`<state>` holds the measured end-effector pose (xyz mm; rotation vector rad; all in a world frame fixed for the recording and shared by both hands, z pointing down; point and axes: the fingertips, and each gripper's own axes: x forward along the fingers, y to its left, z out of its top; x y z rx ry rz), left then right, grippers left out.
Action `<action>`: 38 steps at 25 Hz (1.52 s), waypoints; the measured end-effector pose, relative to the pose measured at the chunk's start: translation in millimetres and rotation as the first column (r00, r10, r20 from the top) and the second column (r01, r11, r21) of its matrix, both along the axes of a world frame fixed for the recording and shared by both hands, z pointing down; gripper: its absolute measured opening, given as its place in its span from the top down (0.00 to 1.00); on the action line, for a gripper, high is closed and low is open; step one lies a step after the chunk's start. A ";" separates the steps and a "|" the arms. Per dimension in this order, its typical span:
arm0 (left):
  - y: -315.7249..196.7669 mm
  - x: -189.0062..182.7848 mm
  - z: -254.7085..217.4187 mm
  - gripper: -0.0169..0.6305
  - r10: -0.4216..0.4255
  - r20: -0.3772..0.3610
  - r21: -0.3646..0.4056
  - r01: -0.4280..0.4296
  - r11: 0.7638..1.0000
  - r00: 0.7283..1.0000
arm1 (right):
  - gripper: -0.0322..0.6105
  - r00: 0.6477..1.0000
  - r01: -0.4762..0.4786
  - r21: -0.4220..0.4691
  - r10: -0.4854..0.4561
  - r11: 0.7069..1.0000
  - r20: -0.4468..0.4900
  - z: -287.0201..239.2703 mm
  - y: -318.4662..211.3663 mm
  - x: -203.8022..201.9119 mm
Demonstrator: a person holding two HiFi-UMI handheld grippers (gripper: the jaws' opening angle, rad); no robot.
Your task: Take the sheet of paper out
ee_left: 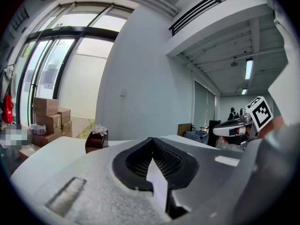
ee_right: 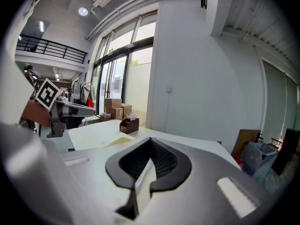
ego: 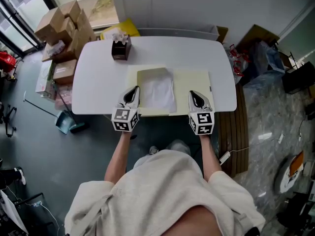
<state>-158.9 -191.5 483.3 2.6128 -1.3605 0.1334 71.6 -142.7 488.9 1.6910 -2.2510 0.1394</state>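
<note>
One sheet, one folder, two grippers, one desk (ego: 98, 77).
We noted the white, slightly creased sheet of paper (ego: 158, 92) lying in the open yellow folder (ego: 193, 88), between left gripper (ego: 133, 89) and right gripper (ego: 195, 94), both closed and empty.

counter (ego: 98, 85): white, rounded corners, near the wall
wall (ego: 187, 6): plain white
floor (ego: 44, 146): grey, kinda glossy
windows (ee_left: 56, 74): tall, dark frames, daylight
boxes (ego: 66, 18): cardboard, piled beside the counter
lights (ee_left: 249, 69): ceiling tubes, lit

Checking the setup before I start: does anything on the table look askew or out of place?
Only the white sheet looks slightly crooked on the cream folder, near the table's front edge. Nothing spilled or damaged shows.
</note>
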 end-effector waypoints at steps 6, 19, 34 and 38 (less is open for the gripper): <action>-13.5 13.7 10.5 0.98 0.006 0.015 -0.028 -0.005 1.000 1.000 | 0.95 0.999 0.026 -0.034 -0.025 0.999 0.034 12.7 -19.1 3.4; -59.5 31.9 28.9 0.98 -0.104 0.052 -0.086 0.109 0.990 0.993 | 0.95 0.981 0.170 -0.108 -0.158 0.979 0.117 41.6 -101.4 8.7; -85.3 27.0 55.8 0.98 -0.253 0.137 -0.157 0.273 0.949 0.958 | 0.92 0.937 0.322 -0.212 -0.279 0.923 0.208 87.0 -149.4 -3.7; -80.6 31.0 68.9 0.98 -0.267 0.134 -0.193 0.289 0.938 0.954 | 0.90 0.927 0.358 -0.257 -0.307 0.898 0.217 102.3 -145.6 -8.7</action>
